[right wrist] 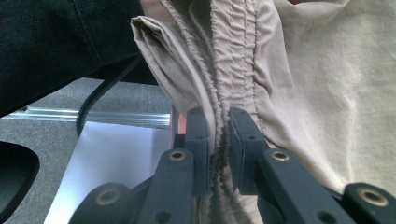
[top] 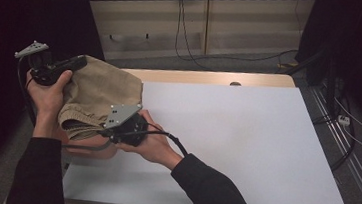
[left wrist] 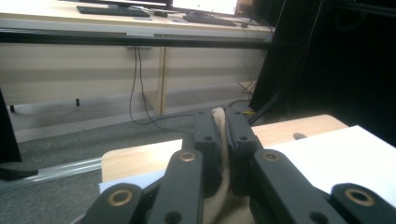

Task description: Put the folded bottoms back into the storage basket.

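**Item count, tabletop**

Two hand-held grippers are showing: left gripper (top: 74,63) and right gripper (top: 103,130). One beige garment (top: 102,92) is hanging between them. One white sheet (top: 246,138) is covering one wooden table (top: 211,78).

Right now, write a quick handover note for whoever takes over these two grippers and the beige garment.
Left gripper: shut on the beige garment, pinching a fold of cloth.
Right gripper: shut on the garment's gathered elastic waistband.
The garment is bunched between the two grippers over the left end of the table, beside the white sheet.
Done: both grips taken.
Left, probably: spread it flat on the sheet, then fold.
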Tool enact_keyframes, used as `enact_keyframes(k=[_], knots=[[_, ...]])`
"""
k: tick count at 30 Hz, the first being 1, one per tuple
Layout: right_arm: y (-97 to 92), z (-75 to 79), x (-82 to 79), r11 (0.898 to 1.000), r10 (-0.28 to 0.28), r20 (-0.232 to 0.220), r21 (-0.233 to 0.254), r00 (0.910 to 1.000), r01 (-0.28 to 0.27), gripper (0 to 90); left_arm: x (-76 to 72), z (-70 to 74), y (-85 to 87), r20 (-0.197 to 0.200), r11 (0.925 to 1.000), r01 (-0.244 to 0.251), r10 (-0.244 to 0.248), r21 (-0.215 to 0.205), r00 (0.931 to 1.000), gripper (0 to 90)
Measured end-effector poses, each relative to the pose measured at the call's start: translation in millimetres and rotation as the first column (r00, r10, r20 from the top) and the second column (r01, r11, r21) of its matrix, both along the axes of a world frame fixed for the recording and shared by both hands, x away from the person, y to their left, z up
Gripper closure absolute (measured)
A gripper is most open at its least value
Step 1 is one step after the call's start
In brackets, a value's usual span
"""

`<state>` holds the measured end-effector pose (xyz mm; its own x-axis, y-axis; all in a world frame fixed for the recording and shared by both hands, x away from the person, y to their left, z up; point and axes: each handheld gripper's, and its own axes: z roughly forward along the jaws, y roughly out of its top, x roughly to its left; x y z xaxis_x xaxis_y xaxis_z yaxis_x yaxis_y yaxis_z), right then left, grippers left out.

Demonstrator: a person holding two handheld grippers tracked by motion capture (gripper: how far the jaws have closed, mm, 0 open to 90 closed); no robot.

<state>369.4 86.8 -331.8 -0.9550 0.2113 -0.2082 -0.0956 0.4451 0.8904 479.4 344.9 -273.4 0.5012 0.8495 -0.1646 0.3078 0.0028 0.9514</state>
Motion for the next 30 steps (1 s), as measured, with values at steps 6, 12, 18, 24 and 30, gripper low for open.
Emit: enact_keyframes(k=[6,12,18,24,30], knots=[[8.7,1.0,4.4,1.0,0.007,-0.008,-0.01,0.9999,-0.007,79.4,2.0,-1.3,7.1,-0.005,0.9999,-0.017,0.017,0.004,0.9998,85.4],[20.5,-2.7,6.9,1.0,0.01,-0.021,-0.018,0.9997,-0.011,79.4,2.1,-3.3,15.6,-0.014,0.9995,-0.03,0.03,0.014,0.9994,85.5],[29.9,-4.4,10.0,0.999,0.007,-0.029,-0.033,0.9996,-0.008,79.4,7.7,-11.7,26.2,-0.036,0.9992,-0.038,0.038,-0.006,0.9986,85.4],[39.8,-7.0,10.1,0.999,0.004,-0.03,-0.052,0.9996,-0.006,79.4,10.9,-19.5,35.6,-0.055,0.9994,-0.035,0.035,-0.004,0.9979,85.5],[48.9,-13.1,9.1,0.998,-0.01,-0.025,-0.065,0.9996,0.008,79.3,13.4,-27.4,43.5,-0.064,0.9988,-0.048,0.048,-0.007,0.9968,85.5]])
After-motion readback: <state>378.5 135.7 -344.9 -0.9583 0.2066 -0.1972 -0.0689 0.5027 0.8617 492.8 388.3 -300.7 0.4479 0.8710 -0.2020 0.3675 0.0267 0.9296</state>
